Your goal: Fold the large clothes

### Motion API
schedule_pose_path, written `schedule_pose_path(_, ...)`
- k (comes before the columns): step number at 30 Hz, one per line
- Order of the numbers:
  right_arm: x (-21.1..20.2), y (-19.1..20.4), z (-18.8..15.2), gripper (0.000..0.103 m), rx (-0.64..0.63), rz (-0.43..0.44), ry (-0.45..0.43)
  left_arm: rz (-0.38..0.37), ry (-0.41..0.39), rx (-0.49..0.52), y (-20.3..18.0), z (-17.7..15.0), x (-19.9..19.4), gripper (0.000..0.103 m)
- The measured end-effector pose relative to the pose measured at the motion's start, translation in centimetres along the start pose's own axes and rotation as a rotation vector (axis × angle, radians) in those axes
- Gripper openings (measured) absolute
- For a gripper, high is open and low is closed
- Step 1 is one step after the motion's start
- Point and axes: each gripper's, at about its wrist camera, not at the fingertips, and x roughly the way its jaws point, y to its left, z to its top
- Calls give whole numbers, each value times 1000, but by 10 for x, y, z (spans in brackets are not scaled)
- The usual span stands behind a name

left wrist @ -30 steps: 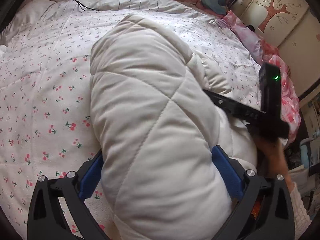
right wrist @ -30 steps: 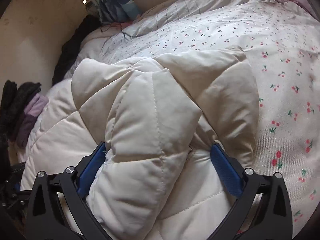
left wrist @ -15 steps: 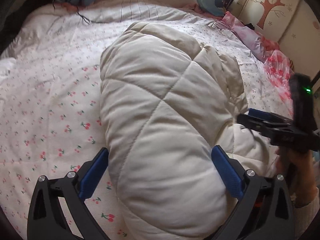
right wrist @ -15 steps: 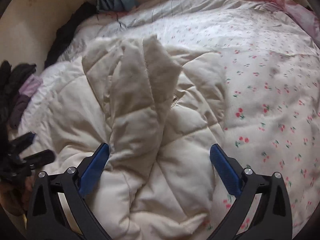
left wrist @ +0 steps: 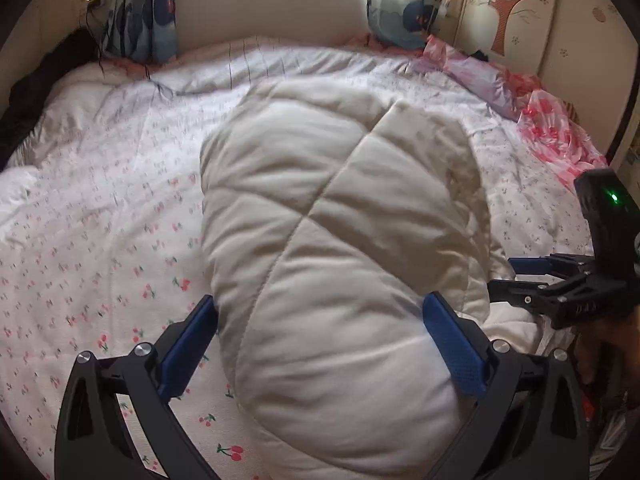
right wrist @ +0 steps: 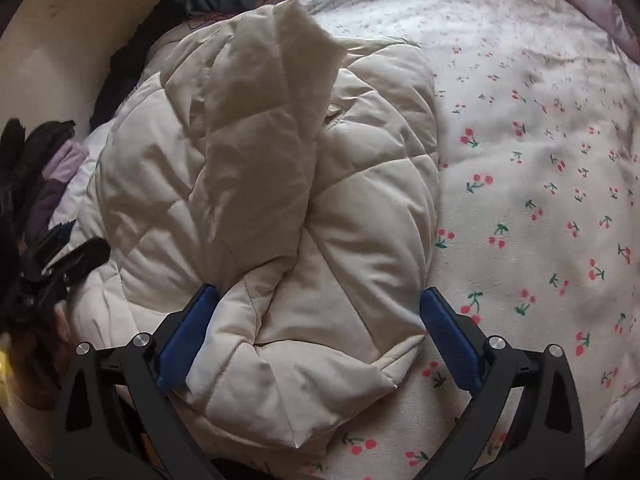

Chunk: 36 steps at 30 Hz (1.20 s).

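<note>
A cream quilted puffer jacket (left wrist: 340,240) lies bundled on the cherry-print bed cover (left wrist: 100,240). My left gripper (left wrist: 318,304) is open, its blue pads on either side of the jacket's near end, not squeezing it. In the right wrist view the same jacket (right wrist: 360,200) has a sleeve (right wrist: 260,140) folded over its body. My right gripper (right wrist: 318,294) is open too and straddles the near hem. Each gripper shows in the other's view: the right gripper (left wrist: 504,276) at the jacket's right edge, the left gripper (right wrist: 76,244) at its left edge.
A pink floral quilt (left wrist: 560,136) and a blue pillow (left wrist: 400,16) lie along the far right of the bed, beside a wardrobe with a tree decal (left wrist: 508,8). Dark and purple clothes (right wrist: 36,176) are piled at the left edge. The bed cover (right wrist: 540,160) stretches wide on the right.
Both grippers have drawn back from the jacket. The sleeve that stood between the right fingers now lies flat across the body. The right gripper has moved off to the jacket's right.
</note>
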Motion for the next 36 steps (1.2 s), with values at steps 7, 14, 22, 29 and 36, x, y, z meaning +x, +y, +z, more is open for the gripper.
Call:
schedule_pose_path(7, -43, 22, 40, 96, -2, 14, -116, 36, -56, 146, -15, 26, 12, 97)
schedule_pose_path(14, 0, 24, 136, 96, 21, -19, -249, 10, -101, 127, -11, 22, 15, 97)
schedule_pose_path(22, 73, -12, 130, 97, 82, -11, -79, 1, -100, 143, -12, 19, 18, 97)
schedule_pose_path(29, -10, 23, 69, 97, -26, -57, -219, 4, -101, 117, -9, 17, 15, 97)
schedule_pose_path(36, 9, 15, 39, 97, 23, -72, -102, 63, -94, 156, -24, 15, 14, 97)
